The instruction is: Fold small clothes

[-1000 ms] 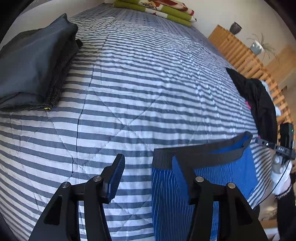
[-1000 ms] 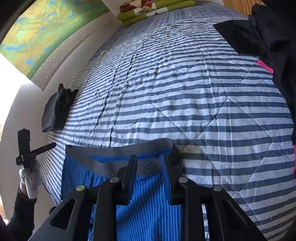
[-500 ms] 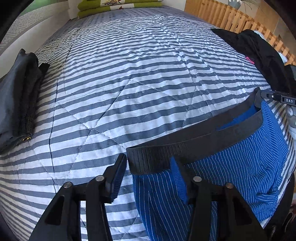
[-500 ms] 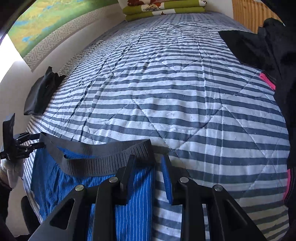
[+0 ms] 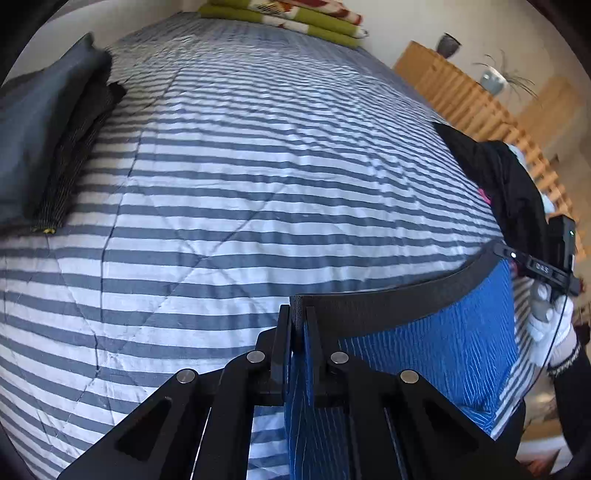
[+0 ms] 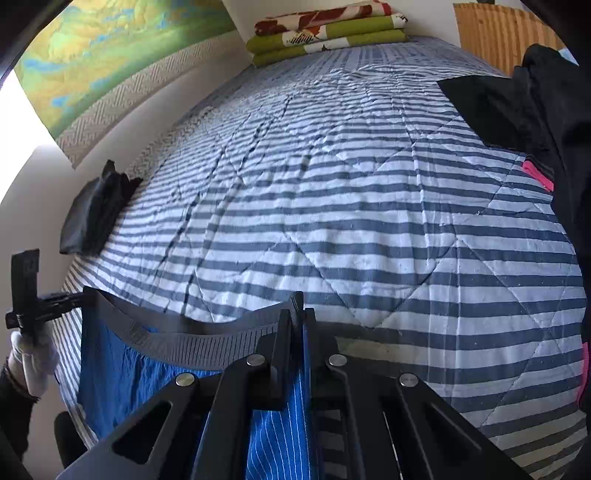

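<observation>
Blue pinstriped boxer shorts [image 5: 443,350] [image 6: 122,373] with a dark grey waistband [image 5: 388,306] [image 6: 192,339] hang stretched above the near edge of the striped bed. My left gripper [image 5: 297,317] is shut on the waistband's left corner. My right gripper [image 6: 297,317] is shut on the waistband's right corner. Each view shows the other gripper at the far end of the band, the right gripper [image 5: 532,264] held by a white-gloved hand [image 5: 550,325], the left gripper [image 6: 40,299] likewise.
The blue-and-white striped quilt [image 5: 258,166] [image 6: 369,203] spreads ahead. Folded dark clothes [image 5: 40,140] [image 6: 96,218] lie at its left edge. A black garment pile [image 5: 509,184] [image 6: 535,107] sits at the right. Folded green blankets [image 5: 295,18] [image 6: 328,37] lie at the far end, wooden slats [image 5: 480,107] beyond.
Both grippers have shut on the waistband corners, having been open around them before. The shorts now hang taut between them, lifted off the quilt.
</observation>
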The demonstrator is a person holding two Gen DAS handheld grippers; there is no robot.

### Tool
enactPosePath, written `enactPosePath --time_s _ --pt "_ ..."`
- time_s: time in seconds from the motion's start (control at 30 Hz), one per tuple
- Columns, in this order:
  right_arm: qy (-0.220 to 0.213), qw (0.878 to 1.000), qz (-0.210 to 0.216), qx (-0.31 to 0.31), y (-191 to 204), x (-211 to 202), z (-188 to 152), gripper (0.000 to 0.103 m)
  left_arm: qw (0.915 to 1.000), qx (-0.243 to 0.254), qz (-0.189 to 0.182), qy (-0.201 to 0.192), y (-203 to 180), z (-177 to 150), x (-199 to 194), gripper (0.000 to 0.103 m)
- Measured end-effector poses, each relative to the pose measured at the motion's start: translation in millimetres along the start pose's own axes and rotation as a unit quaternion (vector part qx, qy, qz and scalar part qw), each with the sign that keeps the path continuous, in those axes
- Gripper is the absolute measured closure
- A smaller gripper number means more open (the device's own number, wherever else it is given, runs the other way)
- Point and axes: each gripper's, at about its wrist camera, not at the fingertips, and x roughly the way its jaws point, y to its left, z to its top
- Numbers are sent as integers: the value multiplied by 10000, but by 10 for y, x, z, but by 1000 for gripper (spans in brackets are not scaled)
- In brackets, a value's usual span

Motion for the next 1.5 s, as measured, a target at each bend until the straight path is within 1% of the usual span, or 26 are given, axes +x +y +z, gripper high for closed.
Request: enactPosePath --time_s 0.07,0.13,0.2,0.27,0.3,0.37,0.43,0.47,0.53,0.6,0.7,0.73,0.8,0.83,0.9,0.93,0.97,1.03,1.07,1.17,1.23,1.3,1.37,1.4,1.43,1.5 --pt "149 9998 -146 30 4 137 37 99 9999 -101 -28 99 49 10 95 98" --pt "321 9985 -423 -104 48 295 39 99 9997 44 176 170 -1 -3 198 97" --pt "393 9978 -521 -109 42 382 31 98 9993 149 280 192 -33 -21 254 97" --pt "407 9979 -504 -74 16 382 51 96 9988 261 365 215 -47 -23 249 92" --pt "430 9977 -520 -42 -12 374 59 94 9986 240 403 249 -29 -16 235 86" --pt "347 9976 -599 76 -90 259 81 85 9979 160 595 218 39 10 167 64" --pt "208 9975 -623 242 -166 64 66 84 9962 202 846 29 73 -4 11 63" --pt "204 9978 -535 323 -196 -38 32 84 9953 228 937 -24 72 -13 -61 63" --pt "273 9982 -287 441 -227 -220 -95 84 9948 265 975 -107 54 -70 -218 63" --pt "384 9984 -169 392 -198 -395 -327 84 9945 363 958 -219 -18 -148 -360 63" --pt "753 9965 -140 336 -123 -497 -749 80 9958 476 724 -308 -220 -318 -524 63" --pt "917 9950 -205 327 -105 -483 -886 76 9959 557 639 -302 -330 -375 -545 63" --pt "1121 9924 -458 225 -61 -444 -1111 75 9963 721 404 -248 -585 -520 -565 63" --pt "979 9937 -534 99 -10 -482 -1182 75 9962 816 254 -176 -714 -594 -555 63" --pt "1013 9934 -531 -14 69 -503 -1230 76 9946 1031 44 -61 -1007 -753 -528 63" --pt "1005 9936 -519 -45 110 -515 -1237 84 9934 1148 -32 5 -1164 -836 -502 63" --pt "1003 9931 -599 -122 155 -515 -1232 101 9920 1258 -103 53 -1312 -920 -484 63" --pt "866 9917 -903 -285 242 -575 -1205 101 9883 1511 -190 99 -1647 -1059 -437 63" --pt "789 9925 -914 -199 237 -624 -1175 101 9865 1621 -225 111 -1808 -1103 -401 63" --pt "780 9953 -532 209 96 -737 -1130 99 9777 2046 -421 211 -2361 -1247 -269 63" --pt "775 9955 -455 312 28 -828 -1142 97 9708 2332 -503 240 -2741 -1326 -174 61" --pt "606 9959 -278 605 -106 -993 -1161 94 9643 2552 -638 294 -3126 -1358 -16 57" --pt "487 9945 -83 919 -251 -1110 -1154 87 9580 2739 -750 407 -3479 -1384 171 48" --pt "445 9941 -59 985 -292 -1159 -1140 87 9549 2823 -786 471 -3656 -1396 282 48" --pt "382 9939 -83 1028 -337 -1193 -1120 87 9525 2898 -787 504 -3828 -1410 395 47" --pt "294 9938 -19 1069 -418 -1248 -1076 86 9467 3107 -657 539 -4128 -1430 609 45"
